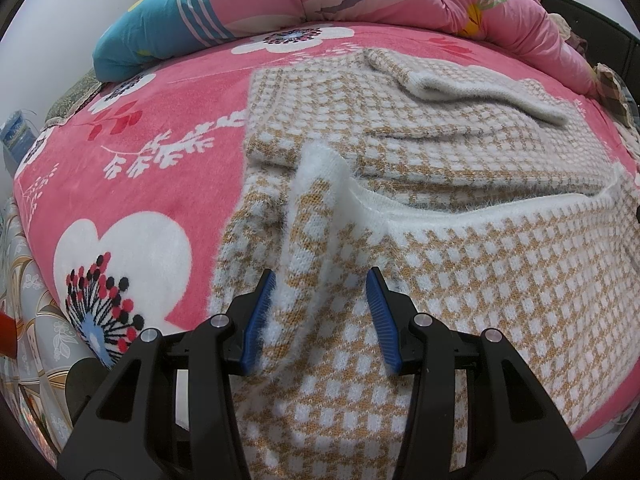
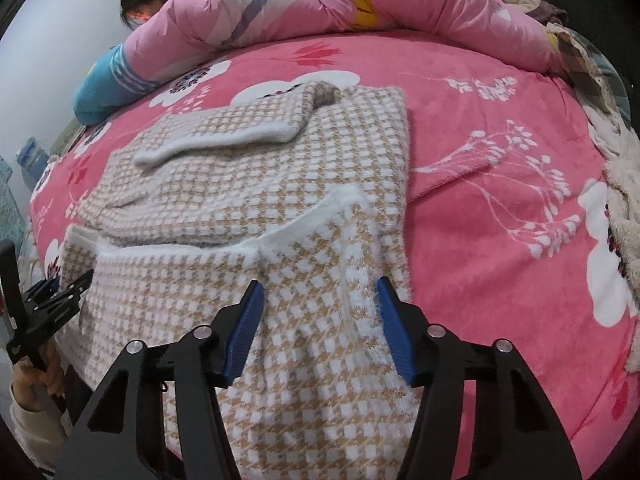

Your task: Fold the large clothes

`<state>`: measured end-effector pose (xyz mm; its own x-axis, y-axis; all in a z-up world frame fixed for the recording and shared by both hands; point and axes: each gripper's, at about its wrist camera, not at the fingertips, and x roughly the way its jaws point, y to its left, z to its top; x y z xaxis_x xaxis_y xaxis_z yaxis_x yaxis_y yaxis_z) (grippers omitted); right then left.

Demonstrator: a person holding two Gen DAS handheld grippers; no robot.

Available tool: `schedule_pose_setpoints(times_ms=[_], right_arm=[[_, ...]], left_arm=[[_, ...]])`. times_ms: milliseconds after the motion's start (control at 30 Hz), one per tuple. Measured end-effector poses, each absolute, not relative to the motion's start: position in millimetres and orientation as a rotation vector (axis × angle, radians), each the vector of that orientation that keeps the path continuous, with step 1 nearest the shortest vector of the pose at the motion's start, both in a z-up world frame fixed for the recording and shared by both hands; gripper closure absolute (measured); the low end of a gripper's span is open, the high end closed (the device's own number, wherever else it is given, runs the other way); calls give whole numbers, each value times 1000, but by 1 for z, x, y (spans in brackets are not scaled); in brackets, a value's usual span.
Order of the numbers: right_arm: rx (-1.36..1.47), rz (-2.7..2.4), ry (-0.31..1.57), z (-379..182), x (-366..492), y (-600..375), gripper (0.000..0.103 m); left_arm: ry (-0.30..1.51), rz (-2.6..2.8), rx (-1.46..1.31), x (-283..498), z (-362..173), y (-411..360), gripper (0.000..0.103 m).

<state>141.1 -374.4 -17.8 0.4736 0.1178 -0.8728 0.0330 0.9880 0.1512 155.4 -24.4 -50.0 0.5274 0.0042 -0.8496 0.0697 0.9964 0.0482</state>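
A fuzzy tan-and-white checked sweater [image 1: 460, 280] lies on the bed, also in the right wrist view [image 2: 256, 184]. Its near part is folded over, white edge [image 1: 480, 210] across the middle. A sleeve [image 2: 224, 128] lies folded over the far part. My left gripper [image 1: 322, 280] is open just above the sweater's left side, a raised fuzzy fold [image 1: 316, 208] between its blue pads. My right gripper [image 2: 320, 292] is open above the sweater's right side, a fuzzy ridge [image 2: 352, 264] between its pads. The left gripper also shows in the right wrist view [image 2: 52, 300].
The sweater rests on a pink floral blanket [image 2: 500, 160]. A pink quilt [image 2: 360, 4] with a person under it lies along the far side. A blue pillow [image 1: 152, 36] is far left. Other clothes [image 2: 624, 208] lie at the right edge.
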Motion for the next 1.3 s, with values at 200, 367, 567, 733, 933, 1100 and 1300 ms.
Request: schedule_pose_setpoints(times_ms=[200, 367, 567, 733, 933, 1100, 1300], right_arm=[[166, 110, 1076, -12, 138, -372, 59], [187, 151, 1098, -17, 143, -378, 59], [214, 150, 1127, -31, 163, -391, 59], [208, 156, 1134, -37, 176, -392, 59], [163, 136, 1133, -41, 182, -389, 64], [119, 81, 1103, -34, 174, -387, 92], [68, 84, 1018, -11, 155, -379, 94]], left_arm=[[1015, -38, 79, 155, -50, -25, 58], [1014, -38, 81, 155, -49, -24, 58], [1015, -38, 80, 155, -50, -25, 58], [1014, -35, 83, 155, -50, -26, 57], [1013, -33, 83, 156, -49, -24, 56], [1011, -33, 88, 156, -48, -23, 56], [998, -40, 71, 159, -44, -12, 62]])
